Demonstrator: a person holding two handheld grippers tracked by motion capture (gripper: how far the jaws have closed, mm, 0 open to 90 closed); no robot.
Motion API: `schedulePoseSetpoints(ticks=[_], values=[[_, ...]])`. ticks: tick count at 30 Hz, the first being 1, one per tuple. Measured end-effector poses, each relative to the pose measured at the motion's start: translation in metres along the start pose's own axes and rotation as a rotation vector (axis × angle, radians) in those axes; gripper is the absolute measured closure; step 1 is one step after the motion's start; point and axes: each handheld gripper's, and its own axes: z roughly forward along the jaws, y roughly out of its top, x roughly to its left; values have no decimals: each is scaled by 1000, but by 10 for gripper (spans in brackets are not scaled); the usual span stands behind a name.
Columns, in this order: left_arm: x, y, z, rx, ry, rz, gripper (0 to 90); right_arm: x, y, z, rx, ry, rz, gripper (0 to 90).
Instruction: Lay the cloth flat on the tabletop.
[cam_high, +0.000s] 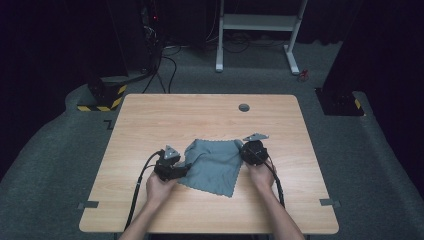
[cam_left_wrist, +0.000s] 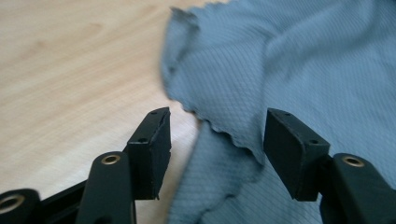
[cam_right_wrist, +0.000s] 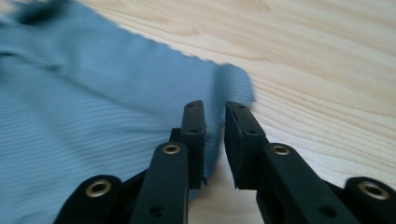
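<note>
a: where's the cloth (cam_high: 212, 167)?
b: grey cloth, lying mid table (cam_high: 150, 125), a bit toward the near edge. mostly flat, with a fold along its left side and a rumpled far-left corner.

a: left gripper (cam_high: 172, 167)?
b: at the cloth's left edge, jaws spread wide. in the left gripper view the scalloped hem (cam_left_wrist: 233, 140) runs between the pads, neither one pressing it. released.

a: right gripper (cam_high: 250, 150)?
b: at the far-right corner of the cloth. jaws nearly together with a narrow gap. the corner (cam_right_wrist: 233, 86) lies under and just ahead of the tips, and nothing looks pinched. not gripping.

a: handling?
b: i'd say light, thin, limp knit. it'll drape and bunch, not hold shape, and could slide on the smooth wood. best taken at corners or hem, pinching one layer.
</note>
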Motion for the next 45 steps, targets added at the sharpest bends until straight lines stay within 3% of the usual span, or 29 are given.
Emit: schedulePoseSetpoints(ticks=[4,8,12,16,21,27,28,31,34,37,40,43,45], values=[[6,15,2,3,10,-7,434,21,-9,-21,-53,61,-76,762],[11,27,10,12,31,-6,457,42,-25,-32,-71,133,-132,758],[13,31,20,13,36,-10,511,65,-42,-32,-39,197,-198,738],[13,38,31,45,41,0,543,81,-52,-28,-24,200,-259,708],[6,51,43,61,46,38,608,85,-59,-32,-32,218,-253,693],[8,64,55,106,96,69,888,82,-62,-34,-34,241,-246,687],[8,65,56,109,111,70,896,82,-63,-34,-35,243,-243,688],[15,67,57,121,154,71,898,82,-63,-34,-37,243,-244,688],[32,65,55,131,210,37,897,82,-63,-34,-33,242,-249,688],[49,62,52,143,229,-8,880,82,-63,-35,-29,238,-256,688],[57,59,47,122,188,-78,683,81,-63,-36,-24,236,-256,688],[51,53,38,90,153,-57,573,80,-62,-36,-20,238,-256,688],[43,48,25,65,121,-17,538,80,-62,-37,-14,229,-261,686]])
